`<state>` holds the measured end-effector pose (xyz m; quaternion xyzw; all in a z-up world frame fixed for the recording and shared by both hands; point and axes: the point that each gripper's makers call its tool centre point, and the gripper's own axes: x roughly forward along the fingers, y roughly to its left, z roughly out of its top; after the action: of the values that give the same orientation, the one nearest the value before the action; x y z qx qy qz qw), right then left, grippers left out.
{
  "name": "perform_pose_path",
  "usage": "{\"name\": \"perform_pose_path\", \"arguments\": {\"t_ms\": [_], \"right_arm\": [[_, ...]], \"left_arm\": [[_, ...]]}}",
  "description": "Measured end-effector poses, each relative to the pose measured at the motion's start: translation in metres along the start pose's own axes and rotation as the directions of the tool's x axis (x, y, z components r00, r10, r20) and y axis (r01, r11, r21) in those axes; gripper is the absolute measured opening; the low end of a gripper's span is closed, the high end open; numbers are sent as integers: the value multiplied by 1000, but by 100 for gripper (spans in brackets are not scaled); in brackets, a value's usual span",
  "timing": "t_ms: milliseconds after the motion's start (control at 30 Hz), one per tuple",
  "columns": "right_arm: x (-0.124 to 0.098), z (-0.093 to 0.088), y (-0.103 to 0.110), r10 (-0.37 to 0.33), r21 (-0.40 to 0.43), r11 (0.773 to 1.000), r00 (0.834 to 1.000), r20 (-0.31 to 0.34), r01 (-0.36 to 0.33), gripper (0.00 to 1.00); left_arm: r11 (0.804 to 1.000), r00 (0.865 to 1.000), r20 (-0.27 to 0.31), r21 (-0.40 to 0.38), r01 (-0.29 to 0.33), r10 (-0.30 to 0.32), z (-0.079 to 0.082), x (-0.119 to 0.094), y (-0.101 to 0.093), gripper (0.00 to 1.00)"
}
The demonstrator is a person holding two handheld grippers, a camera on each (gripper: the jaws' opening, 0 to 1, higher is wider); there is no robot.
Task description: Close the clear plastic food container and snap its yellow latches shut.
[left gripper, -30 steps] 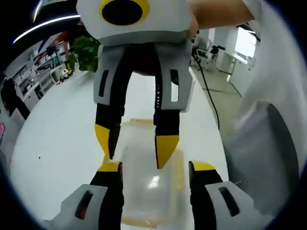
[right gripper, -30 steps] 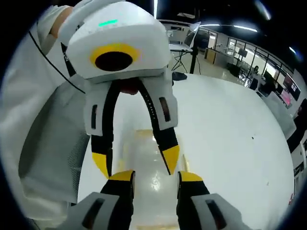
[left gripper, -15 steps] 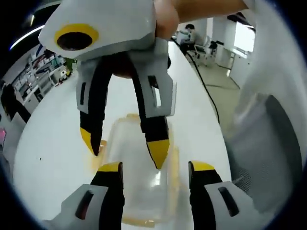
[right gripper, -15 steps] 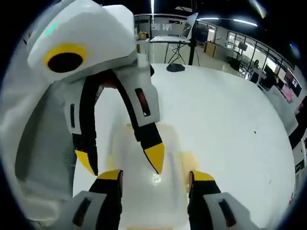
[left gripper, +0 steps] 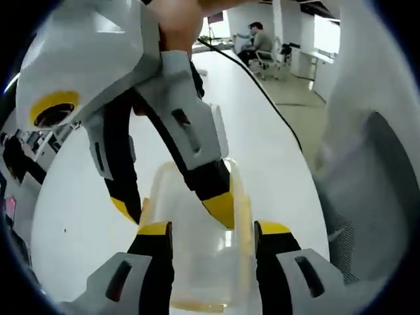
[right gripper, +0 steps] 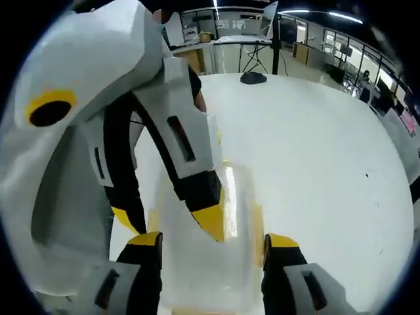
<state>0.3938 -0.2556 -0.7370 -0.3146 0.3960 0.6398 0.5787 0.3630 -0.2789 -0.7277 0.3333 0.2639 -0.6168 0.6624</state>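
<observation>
The clear plastic container (left gripper: 200, 266) with a yellowish rim lies on the white table (left gripper: 72, 216), lid on top. My left gripper (left gripper: 214, 228) is open, with a jaw low on either side of the container. My right gripper (left gripper: 172, 208) reaches in from above, its yellow tips apart over the far end of the lid. In the right gripper view the container (right gripper: 216, 275) sits between the jaws of my open right gripper (right gripper: 213, 240). My left gripper (right gripper: 169, 222) comes in there from the upper left, one tip near the lid. Whether the latches are snapped is not visible.
A person's white sleeve (left gripper: 374, 164) fills the right side. A black cable (left gripper: 262, 85) runs across the table's far end. A dark object (right gripper: 253, 77) lies at the far edge of the table (right gripper: 315, 164), with a tripod (right gripper: 259, 39) and office desks behind.
Both grippers have tilted and come lower and closer over the container. My right gripper's jaws have spread wider. The container has stayed in place.
</observation>
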Motion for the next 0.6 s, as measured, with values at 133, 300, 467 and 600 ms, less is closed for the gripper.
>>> {"name": "perform_pose_path", "arguments": {"t_ms": [133, 300, 467, 600], "right_arm": [[0, -1, 0, 10, -2, 1000, 1000, -8, -10, 61], [1, -2, -1, 28, -4, 1000, 999, -23, -28, 60], [0, -1, -6, 34, 5, 999, 999, -42, -33, 55], [0, -1, -9, 45, 6, 999, 997, -68, -45, 50]], "left_arm": [[1000, 1000, 4, -2, -9, 9, 0, 1, 1, 48], [996, 999, -23, 80, -43, 45, -2, 7, -1, 50], [992, 998, -23, 109, -58, 61, -4, 7, 0, 51], [992, 997, -36, 109, -60, 64, -4, 7, 2, 50]]}}
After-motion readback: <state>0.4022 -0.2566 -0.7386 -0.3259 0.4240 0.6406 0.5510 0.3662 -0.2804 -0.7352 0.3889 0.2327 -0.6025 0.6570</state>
